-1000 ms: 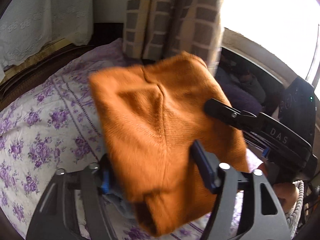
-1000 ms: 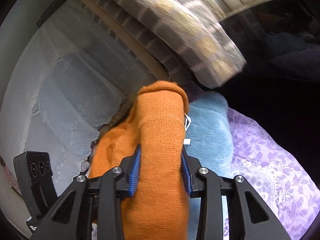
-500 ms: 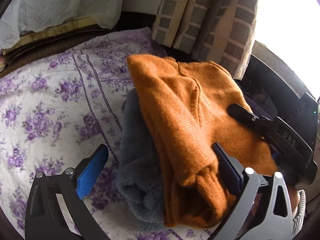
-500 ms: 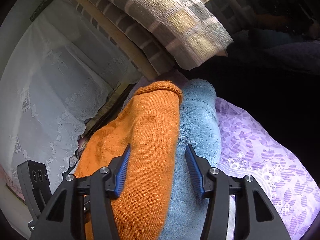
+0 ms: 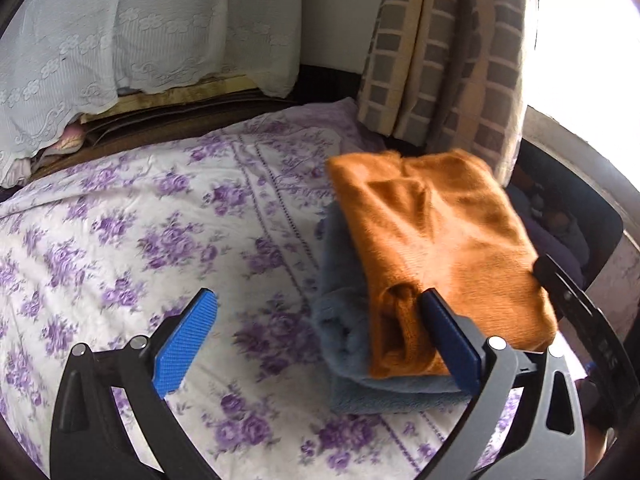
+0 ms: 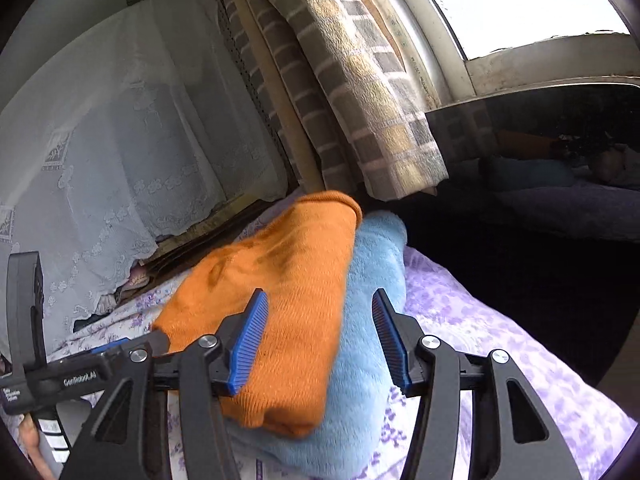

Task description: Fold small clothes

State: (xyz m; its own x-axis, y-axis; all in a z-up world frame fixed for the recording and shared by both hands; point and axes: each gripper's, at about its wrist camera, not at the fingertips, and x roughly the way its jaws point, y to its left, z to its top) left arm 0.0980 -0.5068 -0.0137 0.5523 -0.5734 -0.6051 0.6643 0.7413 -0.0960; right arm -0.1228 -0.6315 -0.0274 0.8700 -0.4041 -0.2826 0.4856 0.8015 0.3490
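Observation:
A folded orange knit garment (image 5: pixel 436 248) lies on top of a folded blue fluffy garment (image 5: pixel 344 320), both on the purple-flowered bedsheet (image 5: pixel 160 232). My left gripper (image 5: pixel 316 340) is open wide. Its right pad (image 5: pixel 448 340) sits at the near end of the stack, and its left pad is over bare sheet. In the right wrist view, my right gripper (image 6: pixel 320 340) is open above the near edge of the orange garment (image 6: pixel 280 280) and the blue garment (image 6: pixel 372 264). Neither pad presses on the cloth.
A white lace curtain (image 5: pixel 120 32) and a checked curtain (image 5: pixel 440 60) hang behind the bed. A bright window (image 6: pixel 520 0) is at the right, with a dark glossy surface (image 6: pixel 540 140) below it. A dark wooden ledge (image 5: pixel 180 116) runs along the bed's far edge.
Both grippers have opened and let go of the orange garment, which now rests on the blue one. Both have drawn back from the stack, the left one also shifting to the left.

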